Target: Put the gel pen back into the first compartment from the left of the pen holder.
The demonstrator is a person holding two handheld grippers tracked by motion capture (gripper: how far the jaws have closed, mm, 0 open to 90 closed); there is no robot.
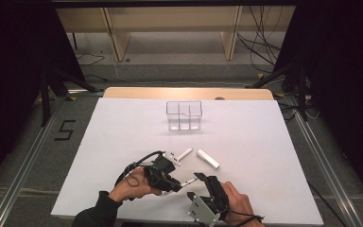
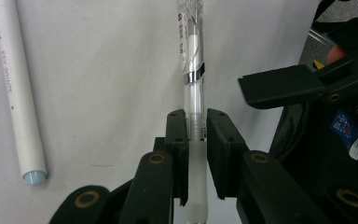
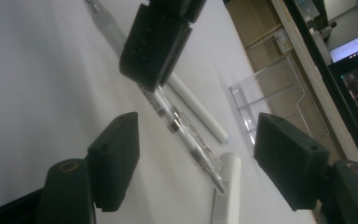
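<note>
In the high view, the left tongs (image 1: 170,169) sit at lower centre of the frame, held in the person's left hand (image 1: 131,188), and they pinch a clear pen (image 1: 185,181) whose free end sticks out toward the right tongs (image 1: 199,182). The left gripper view shows this grip closely: the two black jaws press on the frosted grip section of the clear pen (image 2: 194,93), and its transparent barrel with a silver band runs straight up the middle of the frame. At the right edge of that view one jaw of the right tongs (image 2: 279,86) hangs just beside the barrel, apart from it.

The right tongs (image 3: 196,161) stand spread in the right gripper view, their jaws to either side of the clear pen (image 3: 191,142) at frame centre without touching it. The left tongs' jaw (image 3: 156,44) grips the pen in the upper middle of that frame.

On the white counter (image 1: 246,142), two white tubes lie near the frame's centre in the high view: a slimmer white tube (image 1: 185,153) just beyond the left tongs, and a thicker white tube (image 1: 208,159) to its right, the two apart from one another. A clear plastic organizer (image 1: 184,115) with compartments stands farther up the counter, well apart from both tongs.
</note>
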